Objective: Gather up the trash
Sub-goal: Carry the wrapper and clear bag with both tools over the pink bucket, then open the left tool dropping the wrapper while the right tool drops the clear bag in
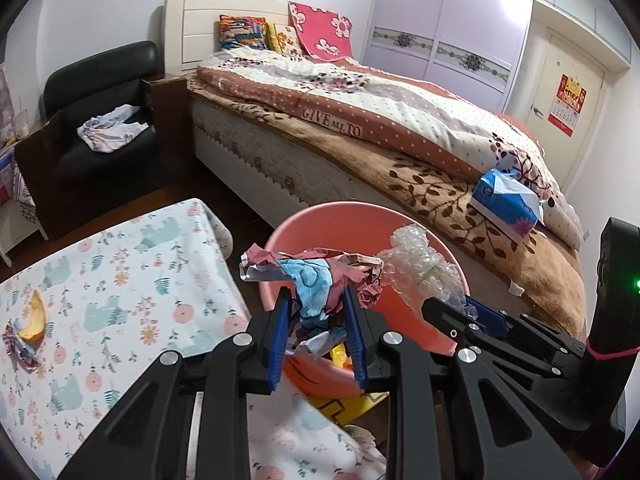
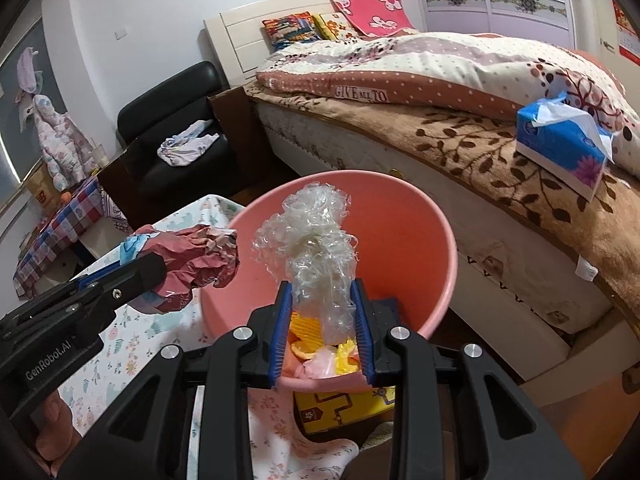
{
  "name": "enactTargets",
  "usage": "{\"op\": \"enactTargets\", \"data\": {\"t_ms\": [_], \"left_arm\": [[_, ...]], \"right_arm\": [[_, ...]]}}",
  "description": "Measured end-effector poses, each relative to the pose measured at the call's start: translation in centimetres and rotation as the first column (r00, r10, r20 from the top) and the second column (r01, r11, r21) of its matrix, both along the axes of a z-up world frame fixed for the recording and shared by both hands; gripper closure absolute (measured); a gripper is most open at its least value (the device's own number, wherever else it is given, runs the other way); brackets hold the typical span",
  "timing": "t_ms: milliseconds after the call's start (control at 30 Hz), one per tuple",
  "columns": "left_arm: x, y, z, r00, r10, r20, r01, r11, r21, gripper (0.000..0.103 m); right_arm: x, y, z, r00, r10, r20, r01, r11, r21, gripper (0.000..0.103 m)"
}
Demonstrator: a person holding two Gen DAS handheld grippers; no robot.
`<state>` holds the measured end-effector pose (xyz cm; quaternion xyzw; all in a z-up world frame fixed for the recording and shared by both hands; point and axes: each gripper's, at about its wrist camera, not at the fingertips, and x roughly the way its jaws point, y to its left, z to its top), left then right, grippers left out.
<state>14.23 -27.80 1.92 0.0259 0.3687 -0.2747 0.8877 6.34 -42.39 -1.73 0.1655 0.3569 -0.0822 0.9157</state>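
My left gripper (image 1: 318, 300) is shut on a crumpled wad of red, blue and white paper (image 1: 312, 276), held over the near rim of the pink basin (image 1: 320, 212). My right gripper (image 2: 322, 296) is shut on a clump of clear bubble wrap (image 2: 312, 236), held above the pink basin (image 2: 432, 216). Orange peel and yellow scraps (image 2: 320, 344) lie in the basin's bottom. In the left wrist view the bubble wrap (image 1: 420, 260) and right gripper (image 1: 464, 308) show to the right. The left gripper (image 2: 132, 272) with its paper (image 2: 200, 256) shows at the left in the right wrist view.
A table with an animal-print cloth (image 1: 120, 280) carries an orange peel piece (image 1: 36, 316) on crumpled paper (image 1: 20, 352). Behind the basin stands the bed (image 1: 360, 120) with a blue tissue pack (image 1: 508, 204). A black armchair (image 1: 100, 120) with cloth stands at the left.
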Motion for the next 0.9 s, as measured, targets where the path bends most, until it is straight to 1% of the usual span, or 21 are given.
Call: {"op": "enactTargets", "data": {"t_ms": [300, 433, 600, 700, 767, 900], "left_arm": [[0.7, -2.7, -1.2, 0.999, -0.032, -0.023, 0.033, 0.999, 0.02, 0.077], [1.0, -3.4, -1.7, 0.999, -0.035, -0.036, 0.036, 0.999, 0.026, 0.077], [1.0, -3.8, -1.8, 0.999, -0.041, -0.033, 0.042, 0.999, 0.024, 0.075], [0.9, -3.8, -1.6, 0.999, -0.04, -0.028, 0.041, 0.999, 0.02, 0.073], [0.9, -3.8, -1.5, 0.999, -0.04, -0.034, 0.041, 0.999, 0.015, 0.067], [0.9, -3.6, -1.3, 0.999, -0.035, -0.03, 0.036, 0.999, 0.012, 0.062]], "right_arm": [[0.7, -1.4, -1.0, 1.0, -0.011, -0.022, 0.011, 1.0, 0.006, 0.073], [0.8, -1.7, -1.2, 0.999, -0.014, -0.029, 0.014, 1.0, 0.01, 0.073], [1.0, -1.9, -1.4, 0.999, -0.012, -0.033, 0.013, 1.0, 0.009, 0.073], [1.1, -2.0, -1.5, 0.999, -0.012, -0.039, 0.012, 1.0, 0.014, 0.073], [1.2, -2.1, -1.6, 0.999, -0.012, -0.042, 0.012, 1.0, 0.016, 0.072], [1.2, -2.1, -1.6, 0.999, -0.012, -0.044, 0.013, 1.0, 0.015, 0.071]]}}
